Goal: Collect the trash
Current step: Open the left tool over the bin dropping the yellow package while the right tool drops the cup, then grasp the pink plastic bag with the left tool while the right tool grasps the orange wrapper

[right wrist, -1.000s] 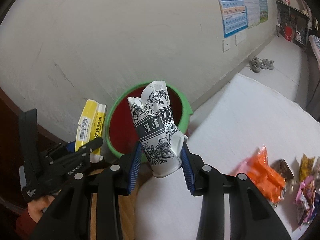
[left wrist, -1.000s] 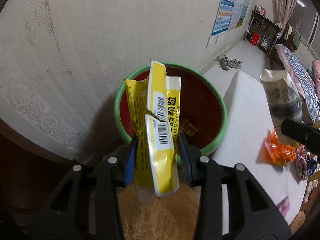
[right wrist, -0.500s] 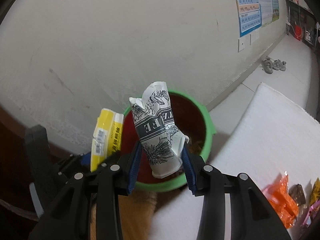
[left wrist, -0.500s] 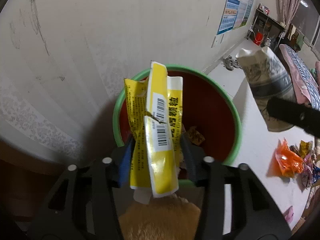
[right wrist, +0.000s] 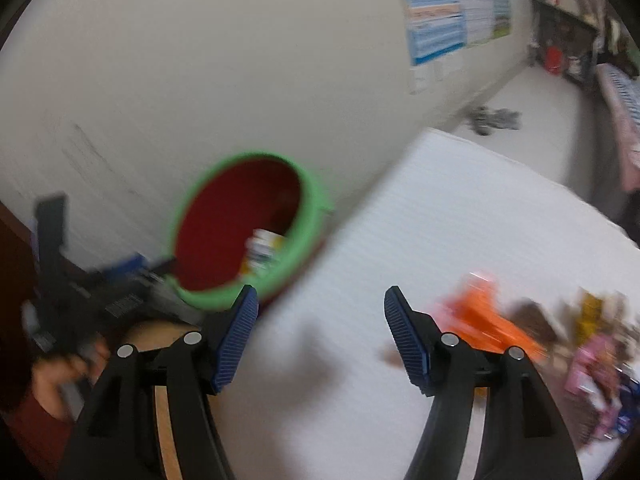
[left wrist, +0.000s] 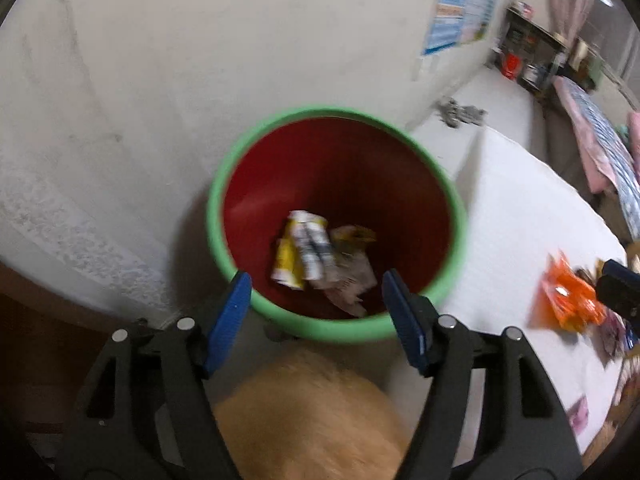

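Note:
A green-rimmed bin [left wrist: 216, 208] with a red inside stands by the wall; it also shows in the right wrist view [right wrist: 312, 216]. At its bottom lie the yellow packet [left wrist: 286, 256] and the crumpled printed paper cup [left wrist: 348, 276]. My left gripper [left wrist: 316, 300] is open and empty just above the bin's near rim. My right gripper [right wrist: 320, 320] is open and empty over the white table [right wrist: 440, 208], right of the bin. An orange wrapper [right wrist: 488, 320] lies on the table; it also shows in the left wrist view [left wrist: 568, 296].
Several more wrappers [right wrist: 592, 352] lie at the table's right end. A tan cushion [left wrist: 312, 416] sits below the left gripper. The wall [left wrist: 200, 40] is close behind the bin. The right wrist view is blurred by motion.
Both grippers opened. The yellow packet and the paper cup dropped into the bin. The right gripper swung right, away from the bin towards the table.

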`<state>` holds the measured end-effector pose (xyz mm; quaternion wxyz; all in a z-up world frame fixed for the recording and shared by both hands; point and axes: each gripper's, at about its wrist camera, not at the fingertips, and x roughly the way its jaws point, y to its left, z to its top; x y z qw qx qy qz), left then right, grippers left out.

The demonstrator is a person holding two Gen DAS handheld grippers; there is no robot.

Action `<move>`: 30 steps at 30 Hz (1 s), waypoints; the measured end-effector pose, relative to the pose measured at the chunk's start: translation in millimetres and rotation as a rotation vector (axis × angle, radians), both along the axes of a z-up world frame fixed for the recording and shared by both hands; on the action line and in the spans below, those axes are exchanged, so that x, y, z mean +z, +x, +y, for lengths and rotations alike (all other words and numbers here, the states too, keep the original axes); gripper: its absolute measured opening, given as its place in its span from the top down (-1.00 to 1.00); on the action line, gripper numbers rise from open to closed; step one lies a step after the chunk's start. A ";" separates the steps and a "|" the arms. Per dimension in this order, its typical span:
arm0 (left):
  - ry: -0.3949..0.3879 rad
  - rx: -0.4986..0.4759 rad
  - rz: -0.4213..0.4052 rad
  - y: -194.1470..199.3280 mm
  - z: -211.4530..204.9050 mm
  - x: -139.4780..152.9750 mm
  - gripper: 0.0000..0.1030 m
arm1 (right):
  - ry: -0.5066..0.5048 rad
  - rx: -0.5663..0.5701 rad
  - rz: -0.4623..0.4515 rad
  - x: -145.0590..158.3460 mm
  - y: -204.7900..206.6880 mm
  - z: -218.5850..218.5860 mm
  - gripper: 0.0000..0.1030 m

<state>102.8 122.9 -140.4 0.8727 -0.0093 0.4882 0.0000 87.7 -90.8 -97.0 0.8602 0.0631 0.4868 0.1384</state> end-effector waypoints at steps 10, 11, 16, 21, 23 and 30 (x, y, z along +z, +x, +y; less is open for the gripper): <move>-0.025 -0.466 0.039 -63.1 -132.2 -1.7 -0.51 | -0.155 -0.273 0.093 -32.7 -95.0 -159.3 -0.24; -0.018 -0.519 0.052 -73.0 -146.7 -4.8 -0.51 | -0.151 -0.298 0.097 -35.0 -101.0 -169.2 -0.24; -0.037 -0.769 0.151 -124.0 -213.5 -25.9 -0.61 | -0.116 -0.433 0.097 -39.2 -134.7 -217.6 -0.27; -0.001 -0.892 0.255 -152.3 -265.7 -54.8 -0.49 | -0.092 -0.472 0.072 -31.9 -149.7 -236.0 -0.28; 0.045 -0.926 0.304 -161.7 -282.7 -70.1 0.05 | -0.079 -0.473 0.057 -32.4 -149.4 -243.3 -0.29; 0.021 -0.818 0.334 -151.1 -267.4 -69.6 0.53 | -0.008 -0.459 0.036 -29.8 -143.2 -237.5 -0.29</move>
